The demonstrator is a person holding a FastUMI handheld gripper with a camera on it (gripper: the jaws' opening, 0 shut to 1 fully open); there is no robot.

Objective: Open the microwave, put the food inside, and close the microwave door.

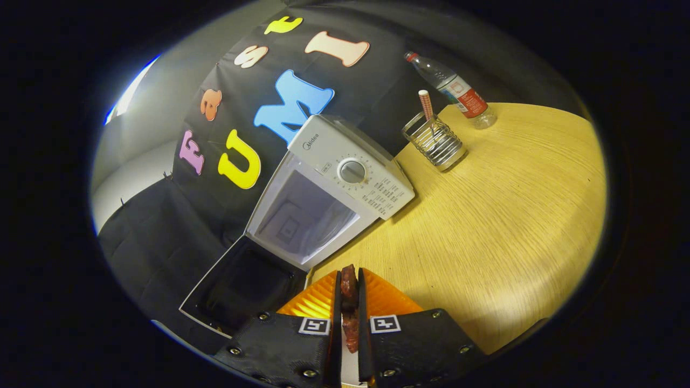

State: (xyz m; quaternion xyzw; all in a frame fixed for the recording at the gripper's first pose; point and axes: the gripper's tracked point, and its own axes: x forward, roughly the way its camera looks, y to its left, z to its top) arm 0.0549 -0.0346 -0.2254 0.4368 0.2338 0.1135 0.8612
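My gripper [349, 285] is shut on a dark reddish-brown piece of food [349, 280], pinched between both fingers. Ahead of the fingers stands a white microwave [345, 161] on the wooden table, its door [245, 285] swung fully open to the left. The microwave's pale cavity [304, 215] faces me, a short way beyond the fingertips. The view is tilted, so the microwave leans. A round dial [352, 171] sits on its control panel.
A wire-mesh cup [435, 143] with a striped straw stands on the wooden table [501, 215] beyond the microwave's right side. A clear water bottle [455, 89] with a red label stands just past it near the table's far edge.
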